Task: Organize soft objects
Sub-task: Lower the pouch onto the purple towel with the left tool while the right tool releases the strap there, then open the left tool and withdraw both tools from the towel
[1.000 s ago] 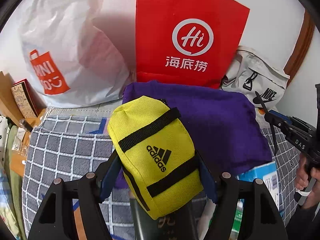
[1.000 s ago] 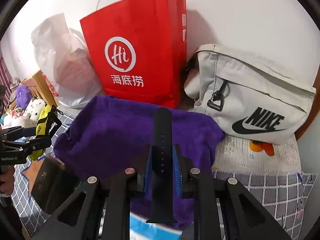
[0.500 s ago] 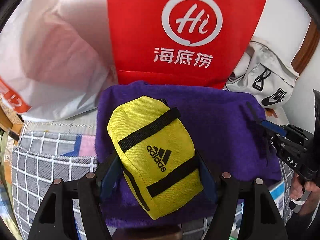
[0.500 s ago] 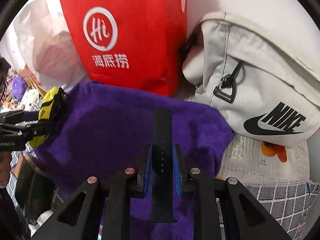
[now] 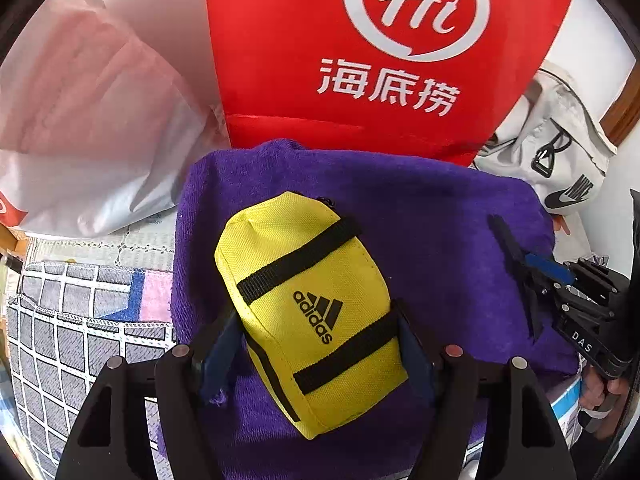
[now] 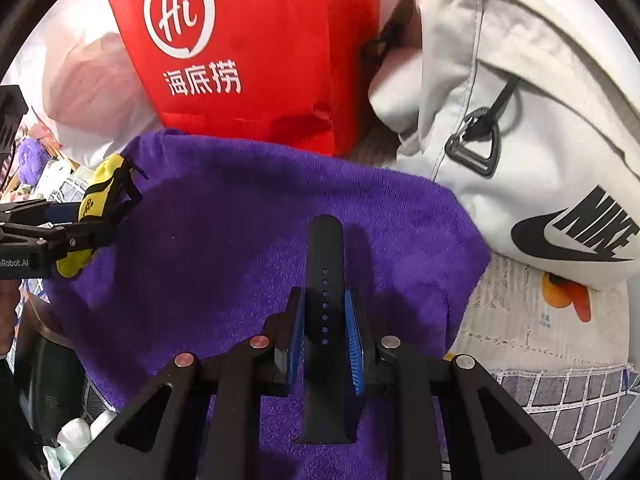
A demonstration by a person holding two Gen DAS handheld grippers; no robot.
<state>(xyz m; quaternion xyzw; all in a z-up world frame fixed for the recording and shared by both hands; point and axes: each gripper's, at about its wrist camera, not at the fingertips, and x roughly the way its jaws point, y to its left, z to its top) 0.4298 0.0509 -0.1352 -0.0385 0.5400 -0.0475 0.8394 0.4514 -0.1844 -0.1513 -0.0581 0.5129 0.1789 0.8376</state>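
Now the left tool point(image 5: 316, 356) pinches a small yellow fabric pouch with black straps point(image 5: 310, 304) by its sides, holding it tilted over a purple terry towel point(image 5: 432, 240). Over the same towel, the right tool point(image 6: 325, 330) is clamped on a black perforated rubber watch strap point(image 6: 324, 264) pointing forward, with a red paper bag point(image 6: 256, 52) and a pale grey canvas bag point(image 6: 520, 128) standing behind.

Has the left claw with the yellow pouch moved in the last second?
Yes. The left claw, holding the yellow pouch, has advanced over the purple towel toward the red bag.
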